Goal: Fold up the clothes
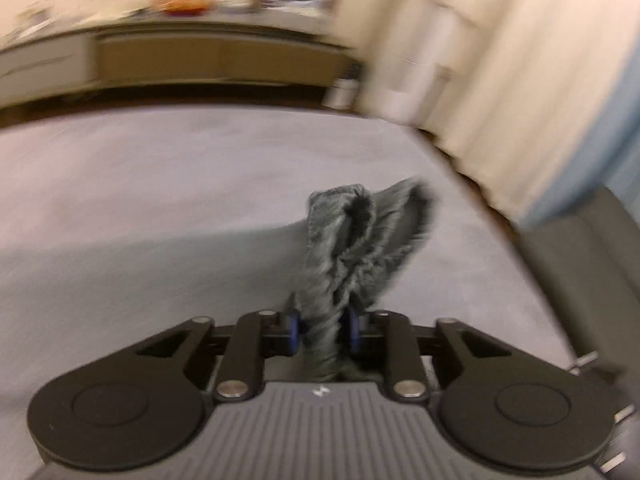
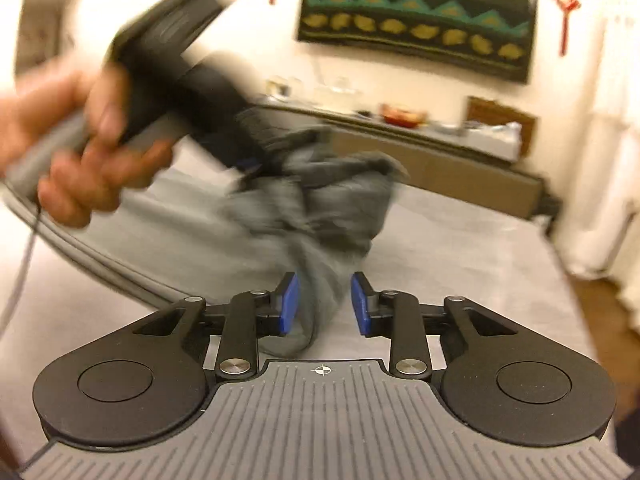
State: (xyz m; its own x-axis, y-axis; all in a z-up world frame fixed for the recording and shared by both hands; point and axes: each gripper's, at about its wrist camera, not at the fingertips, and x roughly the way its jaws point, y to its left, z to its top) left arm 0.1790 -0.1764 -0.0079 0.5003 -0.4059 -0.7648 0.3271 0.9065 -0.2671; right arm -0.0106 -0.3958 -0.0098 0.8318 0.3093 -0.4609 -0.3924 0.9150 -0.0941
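A grey garment (image 1: 352,248) is bunched up and held above the grey bed cover (image 1: 160,200). My left gripper (image 1: 322,326) is shut on a twisted part of it; the cloth rises past the blue pads. In the right wrist view the left gripper (image 2: 256,168), held by a hand (image 2: 84,152), grips the same garment (image 2: 320,208) from the upper left. My right gripper (image 2: 325,304) is open, and a fold of the garment hangs between its blue pads (image 2: 290,304), close to the left one. Both views are motion-blurred.
A low sideboard (image 2: 440,160) with dishes stands along the far wall under a dark wall hanging (image 2: 416,20). A white door or wardrobe (image 1: 500,60) is to the right of the bed. A dark chair (image 1: 592,272) stands at the bed's right side.
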